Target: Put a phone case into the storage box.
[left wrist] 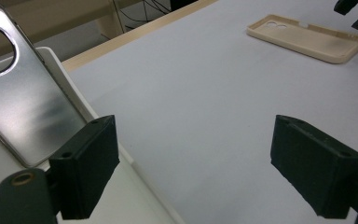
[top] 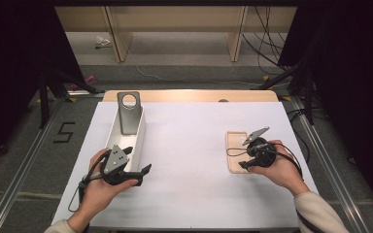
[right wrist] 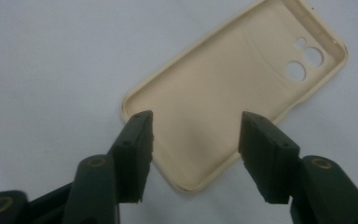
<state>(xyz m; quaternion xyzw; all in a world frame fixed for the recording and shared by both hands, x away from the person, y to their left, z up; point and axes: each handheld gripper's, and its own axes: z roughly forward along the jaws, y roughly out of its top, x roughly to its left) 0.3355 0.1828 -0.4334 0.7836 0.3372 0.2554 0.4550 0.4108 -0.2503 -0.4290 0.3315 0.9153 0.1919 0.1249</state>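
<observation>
A cream phone case [top: 235,150] lies hollow side up on the right half of the white table, its camera holes toward the far end [right wrist: 223,88]. My right gripper [top: 243,154] hovers over its near end; in the right gripper view the gripper [right wrist: 196,135] is open, its jaws straddling that end without pressing on it. A silver phone case with a round hole [top: 128,114] leans inside a white tray [top: 112,131] at the left. My left gripper [top: 137,160] is open beside the tray's near end, with nothing between its jaws [left wrist: 193,135].
The white table [top: 189,145] has a wooden far edge. In the left gripper view the silver case [left wrist: 23,88] stands at the left behind the tray rim [left wrist: 74,88], and the cream case [left wrist: 307,39] lies far right. Floor and cables lie beyond.
</observation>
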